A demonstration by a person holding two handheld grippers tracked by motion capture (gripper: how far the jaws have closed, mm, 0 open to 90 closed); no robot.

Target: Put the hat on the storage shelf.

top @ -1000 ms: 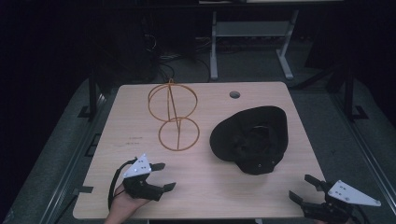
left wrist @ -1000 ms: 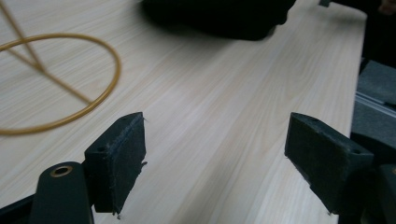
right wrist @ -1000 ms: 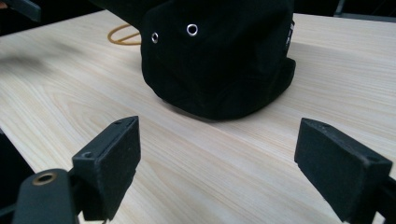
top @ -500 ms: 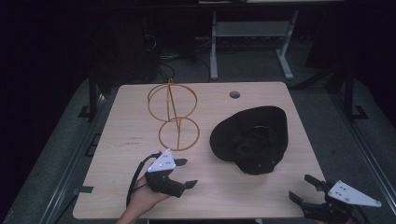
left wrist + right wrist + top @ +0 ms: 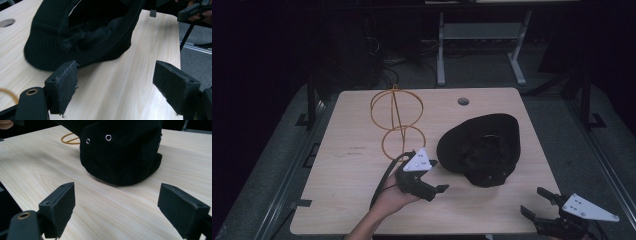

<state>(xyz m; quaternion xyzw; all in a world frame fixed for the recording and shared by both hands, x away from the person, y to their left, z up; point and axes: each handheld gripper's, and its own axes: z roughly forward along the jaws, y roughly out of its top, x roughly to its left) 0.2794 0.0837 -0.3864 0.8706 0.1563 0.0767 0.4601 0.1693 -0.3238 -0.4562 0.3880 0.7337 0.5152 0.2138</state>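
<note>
Black hat (image 5: 482, 150): lies crown-down, opening up, on the right half of the wooden table (image 5: 347, 165). Orange wire stand (image 5: 397, 122): upright, left of the hat, apart from it. Your left gripper (image 5: 434, 177): jaws spread wide, holding nothing, just beside the hat's brim. Your right gripper (image 5: 539, 207): jaws wide, nothing between them, at the table's near right edge, facing the hat's crown (image 5: 122, 152).

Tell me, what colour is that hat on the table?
Black: the hat has small silver eyelets, clearest in the right gripper view.
</note>
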